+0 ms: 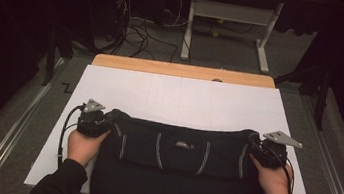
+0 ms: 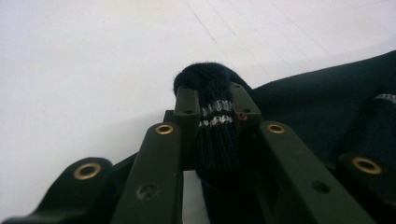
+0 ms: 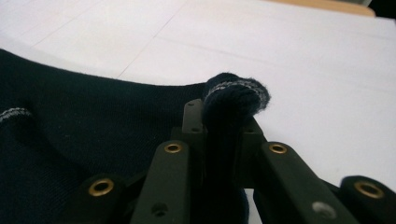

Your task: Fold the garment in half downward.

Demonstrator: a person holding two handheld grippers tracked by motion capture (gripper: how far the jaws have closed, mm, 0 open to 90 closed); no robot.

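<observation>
A dark navy knit garment [image 1: 178,151] with thin pale stripes lies folded across the near part of the white sheet [image 1: 180,98]. My left gripper [image 1: 92,119] pinches its far left corner; in the left gripper view the ribbed, striped knit [image 2: 215,116] is squeezed between the two black jaws and bulges out above their tips. At the far right corner my right gripper [image 1: 273,149] is likewise shut on the fabric, and a rolled cuff with a pale edge [image 3: 236,95] pokes up from its jaws. A hand holds each gripper from the near side.
The white sheet covers a wooden table whose far edge [image 1: 183,71] shows beyond it. Bare sheet stretches ahead of the garment. Past the table stand a white desk frame [image 1: 229,29] and loose cables [image 1: 138,29] on the grey floor.
</observation>
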